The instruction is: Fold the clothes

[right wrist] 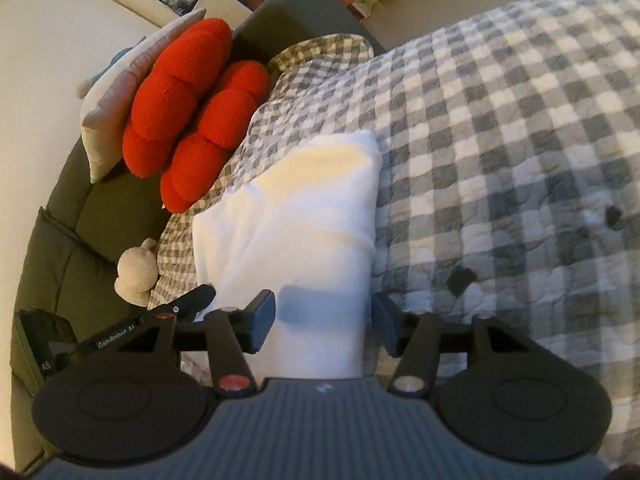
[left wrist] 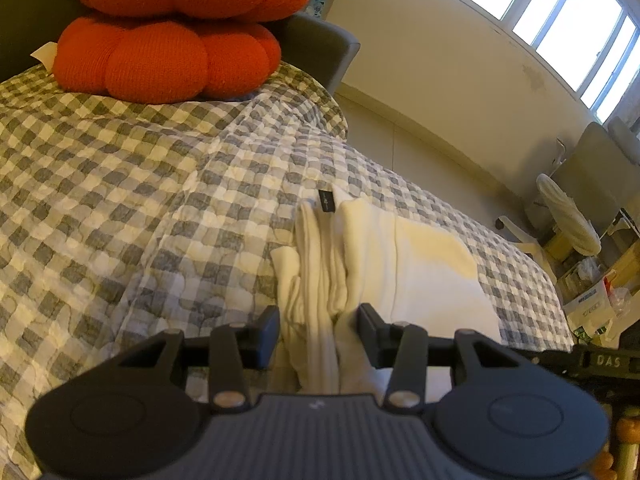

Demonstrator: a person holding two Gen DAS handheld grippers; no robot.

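A folded white garment (left wrist: 400, 264) lies on the grey-and-white checked bedspread (left wrist: 140, 184). Its layered edges and a small black label (left wrist: 326, 201) face the left wrist view. My left gripper (left wrist: 318, 330) is open, its fingers on either side of the garment's near folded edge. In the right wrist view the same garment (right wrist: 304, 216) is a smooth white rectangle. My right gripper (right wrist: 324, 320) is open, its fingers straddling the near end of the garment. Part of the left gripper (right wrist: 120, 332) shows at the left of the right wrist view.
Two red knitted cushions (left wrist: 172, 28) and a pale pillow (right wrist: 120, 92) rest against the dark headboard (right wrist: 96, 216). A small grey plush toy (right wrist: 136, 270) lies by the bed edge. A chair and boxes (left wrist: 580, 264) stand on the floor beyond the bed, under a window.
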